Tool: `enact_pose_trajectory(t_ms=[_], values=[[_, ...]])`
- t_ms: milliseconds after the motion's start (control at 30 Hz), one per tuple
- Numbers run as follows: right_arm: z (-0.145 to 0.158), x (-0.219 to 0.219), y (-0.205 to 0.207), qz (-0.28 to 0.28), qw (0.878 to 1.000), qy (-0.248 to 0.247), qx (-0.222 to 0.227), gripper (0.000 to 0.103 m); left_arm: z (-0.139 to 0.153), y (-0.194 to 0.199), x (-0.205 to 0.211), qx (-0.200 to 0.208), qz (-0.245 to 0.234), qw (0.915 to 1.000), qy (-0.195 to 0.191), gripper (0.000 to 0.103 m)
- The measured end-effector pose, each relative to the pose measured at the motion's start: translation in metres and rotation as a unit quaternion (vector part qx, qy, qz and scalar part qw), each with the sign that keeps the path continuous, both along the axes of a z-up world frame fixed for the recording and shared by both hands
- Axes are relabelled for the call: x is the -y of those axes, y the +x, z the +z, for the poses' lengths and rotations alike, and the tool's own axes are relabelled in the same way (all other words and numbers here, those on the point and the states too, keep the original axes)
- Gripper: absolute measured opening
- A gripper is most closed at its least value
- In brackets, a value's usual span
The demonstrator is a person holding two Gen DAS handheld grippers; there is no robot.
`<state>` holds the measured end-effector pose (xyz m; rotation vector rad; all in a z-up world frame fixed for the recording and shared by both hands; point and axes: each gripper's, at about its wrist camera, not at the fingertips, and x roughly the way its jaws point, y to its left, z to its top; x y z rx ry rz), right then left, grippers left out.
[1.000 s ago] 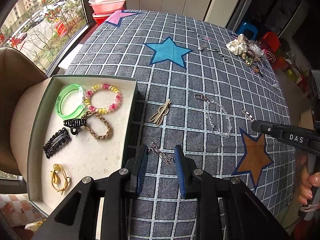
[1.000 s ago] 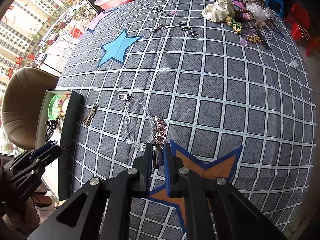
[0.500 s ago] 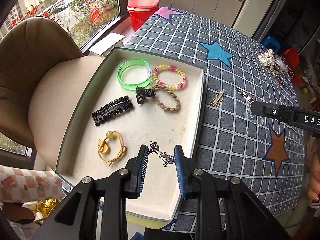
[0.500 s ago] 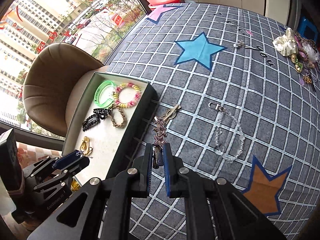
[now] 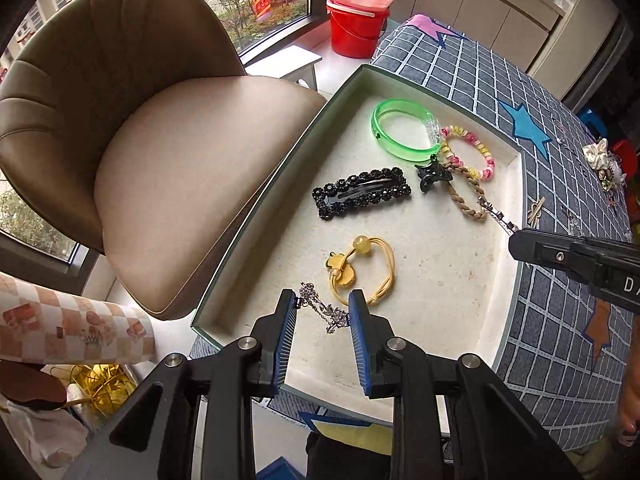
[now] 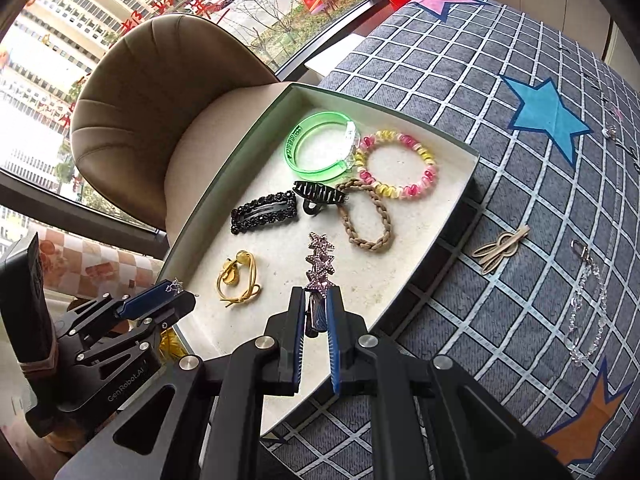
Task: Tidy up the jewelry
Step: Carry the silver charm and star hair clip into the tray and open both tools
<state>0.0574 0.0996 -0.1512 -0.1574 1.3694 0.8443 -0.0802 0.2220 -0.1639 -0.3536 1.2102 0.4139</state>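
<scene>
Star clip (image 6: pixel 319 260) sits pinched in the right hand-held gripper (image 6: pixel 316 312), jaws nearly closed, above the tray (image 6: pixel 460 196). Left hand-held gripper (image 5: pixel 322 312) is part open over the tray's near end, silver chain (image 5: pixel 320 310) strung between its pads.

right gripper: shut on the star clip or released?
Shut on it. The right gripper has its jaws nearly together around the base of the star hair clip, which sticks out forward above the tray.
</scene>
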Motion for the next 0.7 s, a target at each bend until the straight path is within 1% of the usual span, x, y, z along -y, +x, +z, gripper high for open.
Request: enact_pose_trajectory(t_ms=[200,400,600,700], values=[[-0.019,-0.024,-0.005,0.016,1.0,-0.018,-0.003,0.011,-0.018,0.004,-0.012,-0.006,0.008,0.9999,-0.004,0.035],[-0.036,-0.038,0.001,0.017,0.999,-0.038,0.001,0.011,-0.035,0.012,-0.019,-0.014,0.014,0.9998,-0.009,0.035],[-0.048,-0.048,0.01,0.016,0.998,-0.053,0.01,0.011,-0.045,0.023,-0.022,-0.021,0.011,0.9997,-0.003,0.035],[-0.053,-0.051,0.017,0.014,0.998,-0.059,0.016,0.011,-0.046,0.027,-0.022,-0.018,0.01,0.9998,0.004,0.035]])
